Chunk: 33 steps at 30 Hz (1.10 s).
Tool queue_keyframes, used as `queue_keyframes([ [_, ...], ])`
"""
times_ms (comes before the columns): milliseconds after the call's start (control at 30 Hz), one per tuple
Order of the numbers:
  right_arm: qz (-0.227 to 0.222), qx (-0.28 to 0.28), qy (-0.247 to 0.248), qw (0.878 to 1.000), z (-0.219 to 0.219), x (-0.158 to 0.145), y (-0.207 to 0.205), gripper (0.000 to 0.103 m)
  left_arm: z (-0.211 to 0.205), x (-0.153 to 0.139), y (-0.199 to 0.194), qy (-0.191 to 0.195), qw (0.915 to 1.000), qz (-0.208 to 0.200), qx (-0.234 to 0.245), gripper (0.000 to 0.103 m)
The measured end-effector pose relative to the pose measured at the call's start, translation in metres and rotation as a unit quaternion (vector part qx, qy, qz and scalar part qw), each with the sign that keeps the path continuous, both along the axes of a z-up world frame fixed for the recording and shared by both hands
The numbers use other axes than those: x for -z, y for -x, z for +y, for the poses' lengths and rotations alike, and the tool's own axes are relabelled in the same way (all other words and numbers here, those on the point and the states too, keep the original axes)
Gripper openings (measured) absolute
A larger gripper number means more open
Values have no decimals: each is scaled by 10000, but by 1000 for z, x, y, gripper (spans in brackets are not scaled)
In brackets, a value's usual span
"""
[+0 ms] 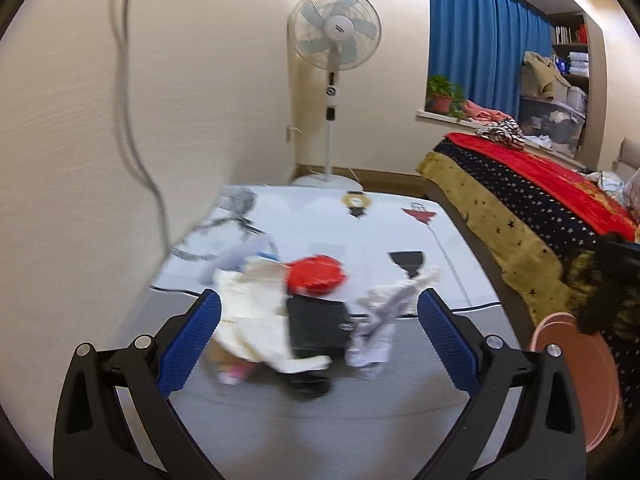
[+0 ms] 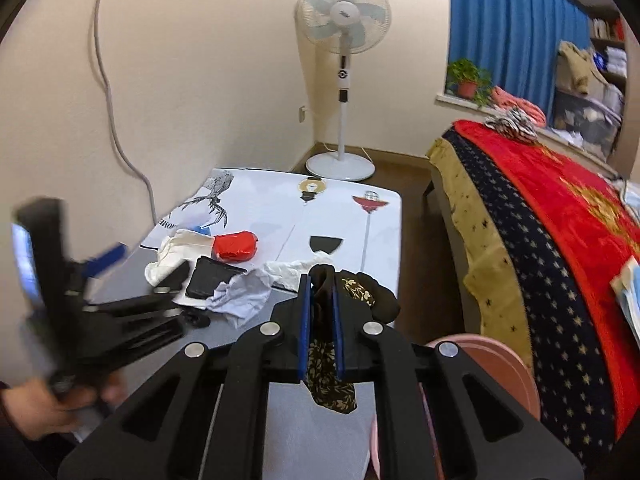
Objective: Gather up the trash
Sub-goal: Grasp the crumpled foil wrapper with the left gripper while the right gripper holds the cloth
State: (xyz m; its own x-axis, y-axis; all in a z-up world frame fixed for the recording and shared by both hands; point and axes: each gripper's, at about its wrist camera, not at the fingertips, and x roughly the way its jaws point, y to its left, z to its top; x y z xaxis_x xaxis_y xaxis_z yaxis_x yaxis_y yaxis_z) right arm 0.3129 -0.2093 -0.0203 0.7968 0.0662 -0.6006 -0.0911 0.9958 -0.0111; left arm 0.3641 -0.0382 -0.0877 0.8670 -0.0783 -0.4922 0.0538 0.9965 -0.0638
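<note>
My left gripper (image 1: 319, 314) is open above the desk, its jaws wide on either side of a blurred pile of trash: a cream wrapper (image 1: 256, 312), a red packet (image 1: 317, 275), a black pouch (image 1: 318, 328) and crumpled white paper (image 1: 380, 320). My right gripper (image 2: 321, 312) is shut on a black cloth with a gold flower print (image 2: 352, 292) and holds it over the desk's right edge, above a pink bin (image 2: 492, 364). The same pile lies on the desk in the right wrist view: red packet (image 2: 235, 246), black pouch (image 2: 210, 278), crumpled paper (image 2: 244, 300). The left gripper (image 2: 100, 264) shows blurred at the left.
A desk mat with printed drawings (image 2: 340, 216) covers the far desk. A standing fan (image 2: 343, 80) is in the corner. A bed with a red and starred blanket (image 2: 560, 220) runs along the right. The pink bin (image 1: 576, 380) stands between desk and bed. A cable (image 2: 116, 120) hangs down the wall.
</note>
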Motion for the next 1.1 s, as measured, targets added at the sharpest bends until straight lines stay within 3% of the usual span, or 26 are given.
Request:
queue_keyframes([
  [133, 94, 182, 43, 9998, -17, 12, 7, 10, -12, 15, -13, 258, 9996, 43, 63, 95],
  [300, 472, 449, 64, 9979, -34, 39, -7, 10, -29, 31, -28, 47, 9995, 97, 287, 95],
  [433, 519, 432, 56, 9977, -38, 44, -13, 11, -36, 46, -39, 71, 9986, 318, 416, 82],
  [600, 601, 333, 113, 9976, -36, 50, -15, 11, -47, 59, -47, -167, 9976, 447, 505, 80],
  [667, 580, 287, 154, 9978, -35, 50, -14, 11, -46, 61, -50, -142, 9970, 559, 509, 74],
  [767, 569, 264, 145, 9979, -34, 50, -14, 11, -42, 64, -56, 17, 9963, 668, 542, 52],
  [833, 569, 276, 140, 9979, -34, 50, -14, 11, -38, 65, -59, 159, 9957, 708, 578, 14],
  [900, 557, 284, 147, 9979, -33, 49, -13, 11, -34, 64, -56, 204, 9959, 644, 596, 7],
  [1100, 462, 244, 95, 9986, -33, 42, -10, 11, -29, 36, -44, 342, 9957, 478, 722, 3],
])
